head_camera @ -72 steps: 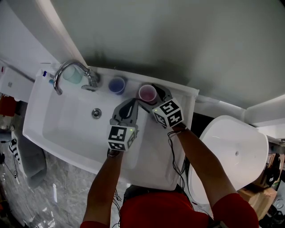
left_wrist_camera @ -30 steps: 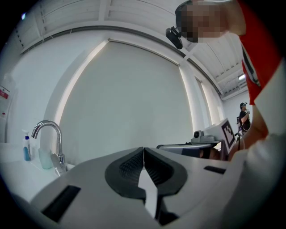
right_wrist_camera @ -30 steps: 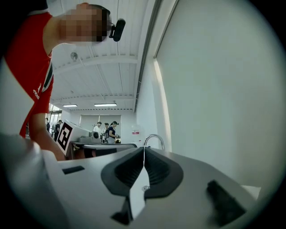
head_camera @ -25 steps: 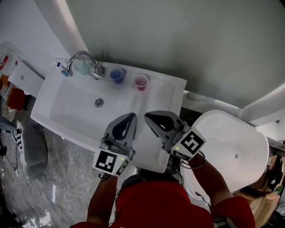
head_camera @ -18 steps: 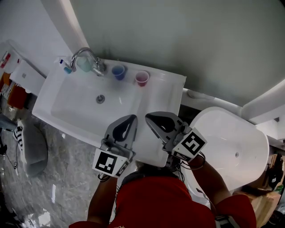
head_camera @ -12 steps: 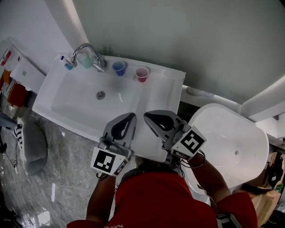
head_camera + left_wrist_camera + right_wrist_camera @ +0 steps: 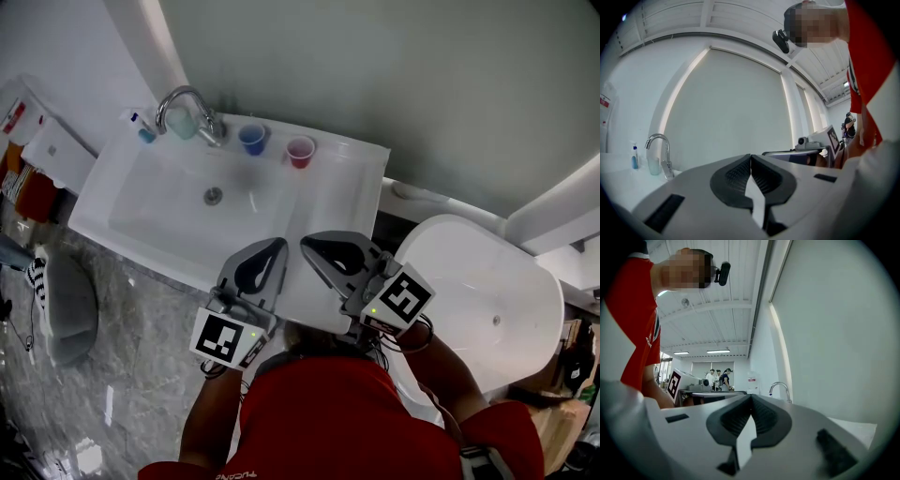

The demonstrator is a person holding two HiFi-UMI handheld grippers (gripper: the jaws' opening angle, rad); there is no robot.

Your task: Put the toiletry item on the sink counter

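Observation:
A pink cup (image 7: 300,151) stands on the back ledge of the white sink (image 7: 337,197), right of a blue cup (image 7: 251,139). A pale teal cup (image 7: 181,123) sits behind the chrome faucet (image 7: 187,105). My left gripper (image 7: 277,246) and right gripper (image 7: 306,246) hover side by side over the sink's front right edge, well short of the cups. Both are shut with nothing between the jaws. In the left gripper view the pads (image 7: 740,172) meet, with the faucet (image 7: 661,152) far off. The right gripper view shows closed pads (image 7: 761,413) too.
A small blue-capped item (image 7: 141,127) stands at the sink's back left corner. A white toilet (image 7: 478,300) sits close on the right. Grey marble floor and a grey bin (image 7: 66,314) lie to the left. A grey wall rises behind the sink.
Both grippers have drawn back from the pink cup at the sink's back ledge to its front edge. The pink cup stays on the ledge. Over the last second the sink has slid slightly further away.

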